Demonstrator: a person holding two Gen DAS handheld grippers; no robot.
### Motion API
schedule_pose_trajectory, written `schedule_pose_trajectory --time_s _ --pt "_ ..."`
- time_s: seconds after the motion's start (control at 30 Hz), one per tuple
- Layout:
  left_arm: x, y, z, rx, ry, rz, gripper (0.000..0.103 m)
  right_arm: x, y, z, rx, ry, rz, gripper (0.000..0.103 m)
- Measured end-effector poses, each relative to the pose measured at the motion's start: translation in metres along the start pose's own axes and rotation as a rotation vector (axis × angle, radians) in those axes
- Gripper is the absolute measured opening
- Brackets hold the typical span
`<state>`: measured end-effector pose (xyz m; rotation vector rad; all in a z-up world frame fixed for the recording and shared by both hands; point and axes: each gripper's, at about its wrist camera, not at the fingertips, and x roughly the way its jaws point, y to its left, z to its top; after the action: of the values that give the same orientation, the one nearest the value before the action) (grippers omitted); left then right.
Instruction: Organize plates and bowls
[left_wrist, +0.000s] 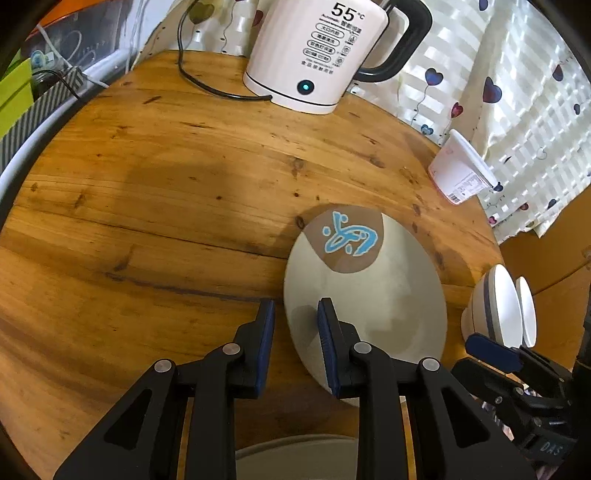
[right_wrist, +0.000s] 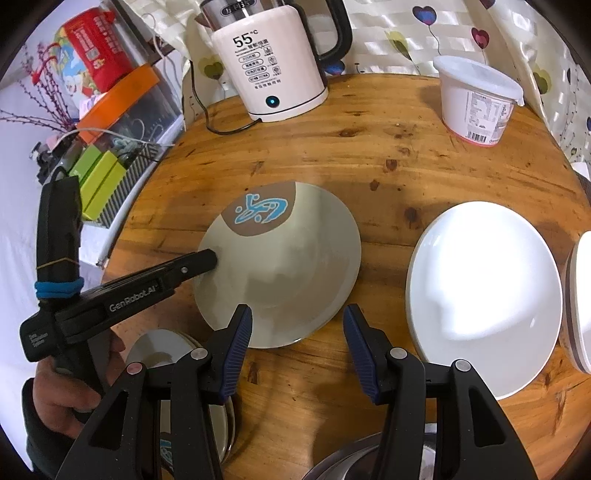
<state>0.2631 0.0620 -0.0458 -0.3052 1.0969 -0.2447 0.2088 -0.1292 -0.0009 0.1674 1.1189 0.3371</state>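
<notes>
With our left gripper (left_wrist: 295, 317) open astride the near-left rim of the grey round ceramic plate (right_wrist: 295, 266) lying mid-table (right gripper (right_wrist: 297, 325) wide and empty), we should close squarely on that rim before lifting.

Round wooden surface (right_wrist: 369, 155), knotted grain, backed by a heart-print curtain (right_wrist: 406, 37). At the far edge: white electric kettle (right_wrist: 269, 70) reading 55 °C, blue indicator lit, black cord (right_wrist: 207, 122) trailing left; white lidded tub (right_wrist: 476, 99) upright to its right. Beyond the left edge: red package (right_wrist: 96, 51), green boxes (right_wrist: 99, 177).
</notes>
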Motion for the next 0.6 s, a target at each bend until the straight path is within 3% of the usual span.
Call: schedule_pose_trajectory --time_s 0.6 --pt "-0.007 0.019 0.001 -0.022 -0.016 0.005 0.02 -0.004 0.005 0.014 -0.057 -0.02 -0.019 0.052"
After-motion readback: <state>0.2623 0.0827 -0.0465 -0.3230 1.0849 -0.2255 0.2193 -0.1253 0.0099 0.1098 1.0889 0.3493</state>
